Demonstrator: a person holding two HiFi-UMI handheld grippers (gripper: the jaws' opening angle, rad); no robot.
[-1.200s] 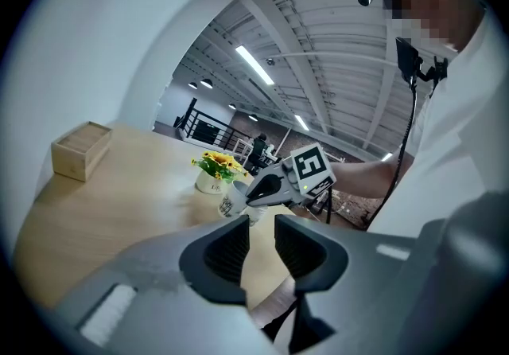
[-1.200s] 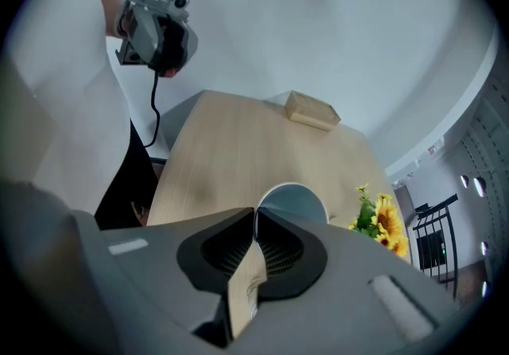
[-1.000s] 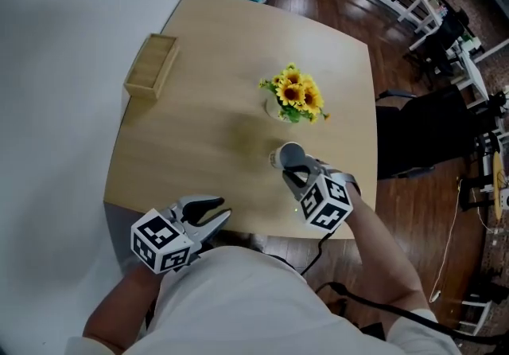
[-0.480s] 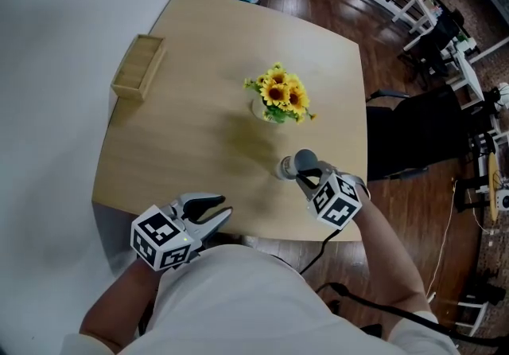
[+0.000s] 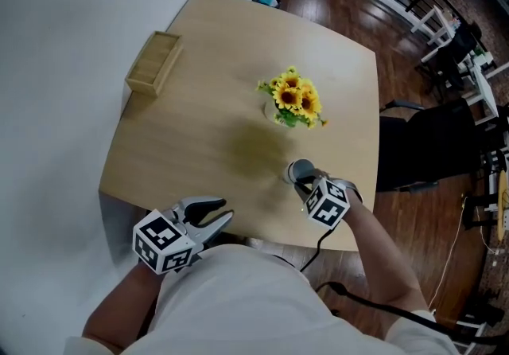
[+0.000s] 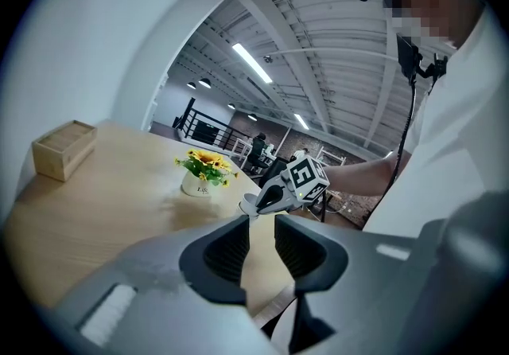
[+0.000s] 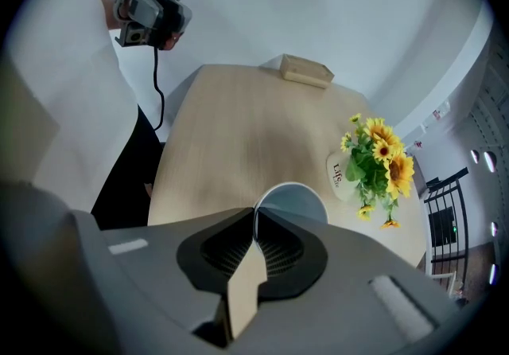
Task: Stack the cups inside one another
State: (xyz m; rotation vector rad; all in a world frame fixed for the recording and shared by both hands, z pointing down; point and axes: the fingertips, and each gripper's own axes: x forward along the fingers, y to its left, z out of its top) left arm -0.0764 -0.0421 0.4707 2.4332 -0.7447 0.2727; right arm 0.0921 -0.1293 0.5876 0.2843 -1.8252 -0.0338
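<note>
By the table (image 5: 199,130) edge, the right gripper (image 5: 307,185) clamps the upright cup (image 5: 299,169) by its rim, base hidden; the left gripper (image 5: 213,215) gapes empty.

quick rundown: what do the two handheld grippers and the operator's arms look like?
Left gripper and right gripper: light grey bodies, dark ribbed claw pads, each carrying a white cube with black square markers. Black cables trail from both. Operator wears a white top.
</note>
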